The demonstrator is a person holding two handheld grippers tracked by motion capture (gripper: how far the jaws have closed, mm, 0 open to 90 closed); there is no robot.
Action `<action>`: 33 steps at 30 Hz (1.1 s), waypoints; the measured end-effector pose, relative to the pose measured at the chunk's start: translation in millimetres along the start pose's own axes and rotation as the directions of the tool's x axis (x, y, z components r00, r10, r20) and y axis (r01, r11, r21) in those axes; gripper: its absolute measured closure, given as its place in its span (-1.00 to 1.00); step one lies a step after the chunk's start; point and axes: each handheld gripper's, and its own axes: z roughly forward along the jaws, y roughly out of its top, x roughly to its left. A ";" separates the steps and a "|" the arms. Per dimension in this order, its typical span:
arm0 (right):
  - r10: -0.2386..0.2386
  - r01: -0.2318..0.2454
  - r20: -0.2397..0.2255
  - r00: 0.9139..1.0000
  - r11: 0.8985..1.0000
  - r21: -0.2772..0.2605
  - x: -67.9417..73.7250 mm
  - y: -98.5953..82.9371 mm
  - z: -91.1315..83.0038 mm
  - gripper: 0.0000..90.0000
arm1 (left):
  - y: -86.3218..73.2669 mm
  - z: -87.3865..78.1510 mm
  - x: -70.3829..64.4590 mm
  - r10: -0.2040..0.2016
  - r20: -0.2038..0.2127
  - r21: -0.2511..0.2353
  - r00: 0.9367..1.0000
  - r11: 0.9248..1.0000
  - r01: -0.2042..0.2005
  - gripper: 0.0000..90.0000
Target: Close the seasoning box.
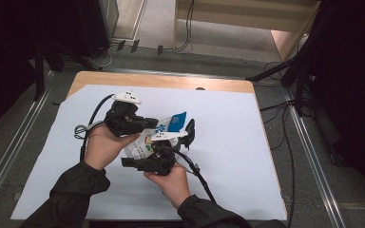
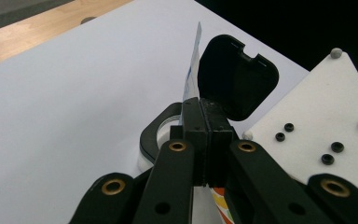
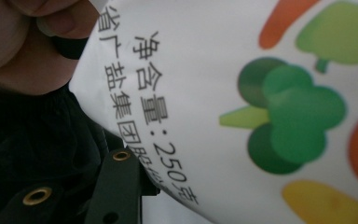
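My left gripper [image 2: 204, 140] has its two black jaws pressed together on the thin edge of a white-and-blue pouch [image 2: 193, 77] above the white sheet [image 2: 74, 107]. An open black flip cap [image 2: 237, 84] stands behind them, beside a white plate [image 2: 321, 116].

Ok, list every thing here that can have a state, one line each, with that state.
Printed pouch: held up off the table between both tongs.
Black flip cap: open, hinged back from its ring.
Left tongs: shut on the printed pouch's thin edge.
Right tongs: against the pouch; open or shut cannot be told.
White sheet: lying flat over the wooden table.
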 end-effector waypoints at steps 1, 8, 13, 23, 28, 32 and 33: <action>-0.001 0.001 0.001 1.000 1.000 0.002 0.3 0.3 -0.1 0.33 | 0.1 -0.3 0.2 0.000 0.000 0.000 1.000 1.000 0.000 1.00; -0.010 0.010 0.002 1.000 1.000 0.000 1.0 1.0 0.1 0.33 | 0.3 -0.5 -0.1 -0.002 0.005 -0.002 1.000 1.000 0.002 1.00; -0.013 0.013 0.001 1.000 1.000 0.003 2.5 2.0 -0.5 0.32 | 0.4 -1.0 -0.7 0.000 0.007 -0.005 1.000 1.000 0.000 1.00; -0.018 0.018 0.005 1.000 1.000 0.007 2.6 2.2 -0.9 0.31 | -0.2 0.7 0.3 -0.003 0.009 -0.003 1.000 1.000 0.003 1.00; -0.012 0.012 0.004 1.000 1.000 0.006 2.5 2.2 -0.8 0.31 | -0.4 1.6 0.4 -0.007 0.013 0.000 1.000 1.000 0.007 1.00; -0.011 0.011 0.004 1.000 1.000 0.004 2.5 2.3 -0.9 0.31 | -0.2 2.4 0.1 0.000 0.012 0.003 1.000 1.000 0.000 1.00; -0.010 0.010 0.003 1.000 1.000 0.005 2.4 2.3 -0.8 0.31 | -0.3 2.7 0.1 -0.001 0.015 0.004 1.000 1.000 0.001 1.00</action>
